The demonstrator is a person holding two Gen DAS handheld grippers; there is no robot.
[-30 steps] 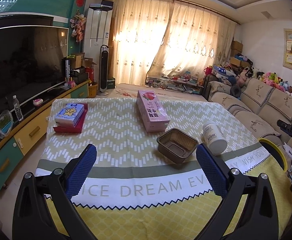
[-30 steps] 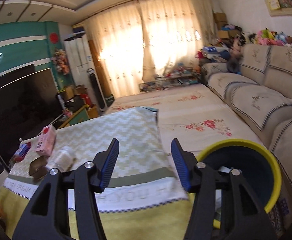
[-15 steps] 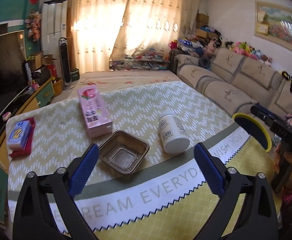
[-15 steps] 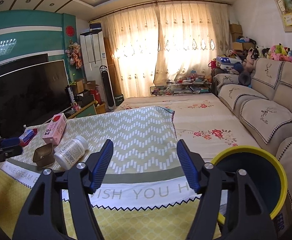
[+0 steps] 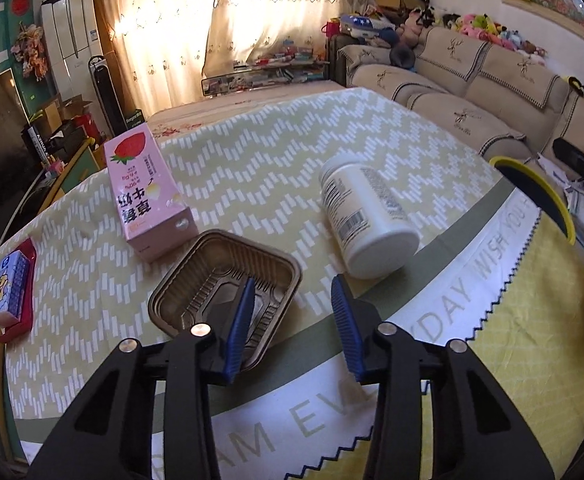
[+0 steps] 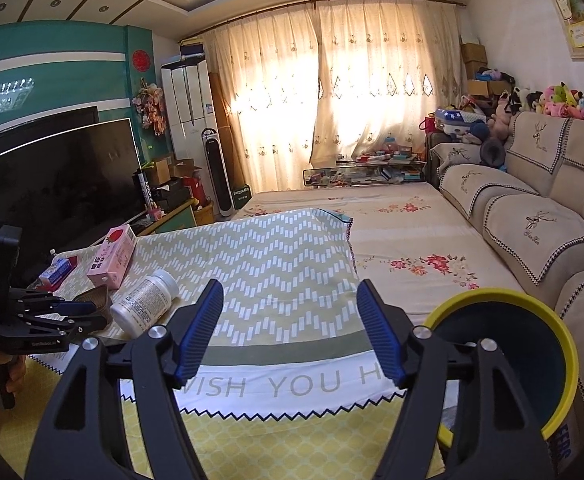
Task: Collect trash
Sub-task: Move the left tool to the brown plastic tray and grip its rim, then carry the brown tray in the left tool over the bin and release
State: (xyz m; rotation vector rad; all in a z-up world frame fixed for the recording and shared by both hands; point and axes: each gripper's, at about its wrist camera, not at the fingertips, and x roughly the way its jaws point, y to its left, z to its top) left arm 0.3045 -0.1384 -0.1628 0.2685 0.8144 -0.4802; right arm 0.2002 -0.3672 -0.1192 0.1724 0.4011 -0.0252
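The left claw (image 5: 290, 312) is narrowing, one finger now dipping inside the brown tray (image 5: 228, 280) at lower centre, readying a rim grasp; the right claw (image 6: 292, 328) is hanging wide, empty, beside the bin (image 6: 563, 364).

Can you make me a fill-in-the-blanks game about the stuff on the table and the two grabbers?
1. The white bottle is lying on its ____.
2. One finger of the left gripper is inside the brown ____.
3. The picture on the pink carton shows a ____.
4. The bin beside the right gripper has a ____ rim.

Missing words: side; tray; strawberry; yellow
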